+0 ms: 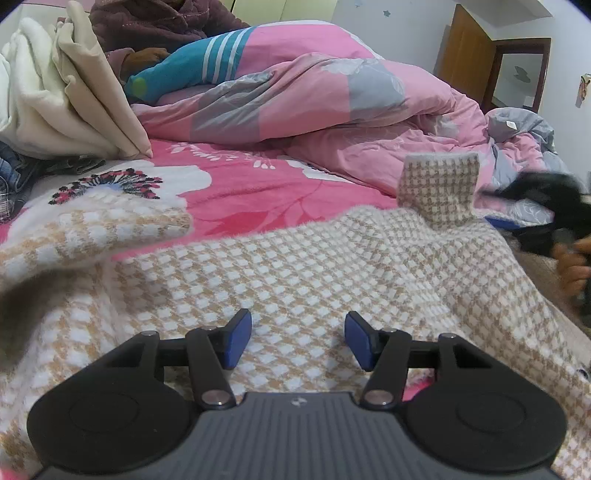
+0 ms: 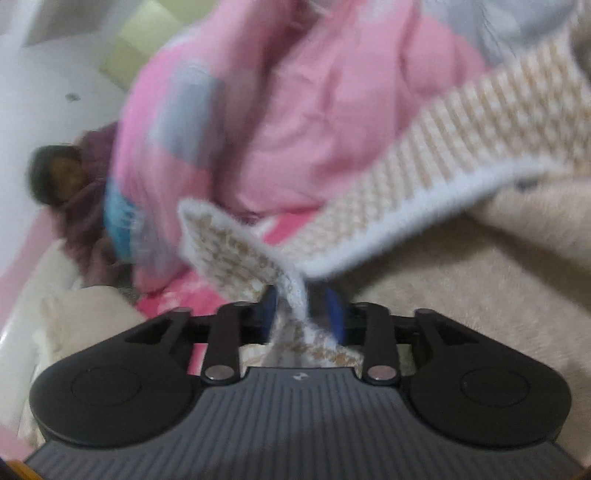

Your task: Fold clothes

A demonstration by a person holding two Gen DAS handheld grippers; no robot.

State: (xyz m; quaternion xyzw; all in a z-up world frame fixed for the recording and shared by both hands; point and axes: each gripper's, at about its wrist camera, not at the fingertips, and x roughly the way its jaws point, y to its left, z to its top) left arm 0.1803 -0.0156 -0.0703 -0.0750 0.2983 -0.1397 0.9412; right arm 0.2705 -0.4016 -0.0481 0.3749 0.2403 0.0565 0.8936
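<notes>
A beige-and-white houndstooth knit garment (image 1: 295, 266) lies spread across the pink floral bed sheet (image 1: 236, 192). My left gripper (image 1: 299, 338) hovers just over its middle, open, with nothing between its blue pads (image 1: 238, 339). One end of the garment (image 1: 439, 188) stands lifted at the right, beside the blurred right gripper (image 1: 535, 195) and a hand (image 1: 572, 266). In the blurred right wrist view, a white-edged fold of the garment (image 2: 295, 299) runs between the jaws of my right gripper (image 2: 302, 312). The pads (image 2: 335, 314) stand a little apart from the fold on both sides.
A rumpled pink and grey duvet (image 1: 332, 99) fills the back of the bed. Folded cream and beige clothes (image 1: 74, 96) are stacked at the left, with denim (image 1: 11, 177) below them. A person in a purple robe (image 1: 155, 22) sits behind. A wooden door (image 1: 465, 55) stands at the far right.
</notes>
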